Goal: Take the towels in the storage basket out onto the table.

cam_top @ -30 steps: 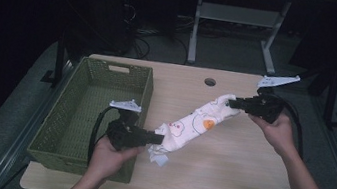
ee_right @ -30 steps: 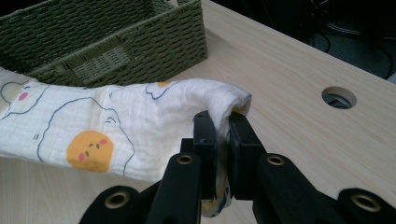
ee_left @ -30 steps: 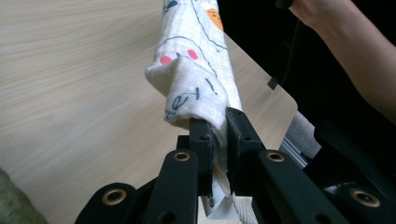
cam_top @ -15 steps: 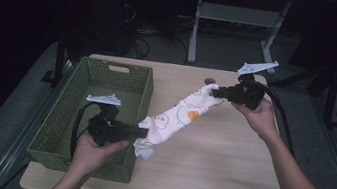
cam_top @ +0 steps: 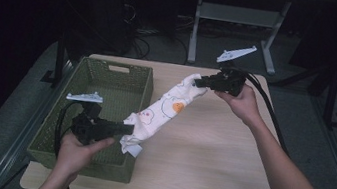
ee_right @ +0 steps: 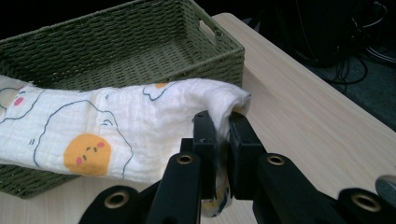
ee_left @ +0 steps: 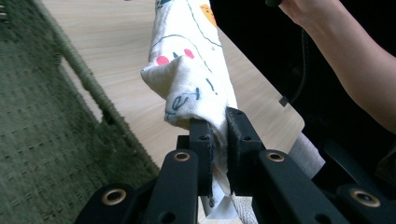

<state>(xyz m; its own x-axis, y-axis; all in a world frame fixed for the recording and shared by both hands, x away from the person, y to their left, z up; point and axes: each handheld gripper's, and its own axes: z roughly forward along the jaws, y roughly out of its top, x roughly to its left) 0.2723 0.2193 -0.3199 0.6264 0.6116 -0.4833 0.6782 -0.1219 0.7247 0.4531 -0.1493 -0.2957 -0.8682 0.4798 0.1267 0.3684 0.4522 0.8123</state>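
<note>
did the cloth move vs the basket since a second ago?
Yes. The cloth, clamped at both ends by the left gripper and right gripper, has shifted left; its lower end now reaches the basket's right wall.

Table top [cam_top: 198, 149] evenly lit from above; surroundings fall to near black; gripper views sharp, slightly blurred at edges.

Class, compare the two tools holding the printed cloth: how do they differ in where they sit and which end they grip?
The left tool sits near the person, by the green basket; the right tool sits at the table's far side. The left tool grips the cloth's near end; the right tool grips its far end. Both are shut on the cloth, stretched between them.
</note>
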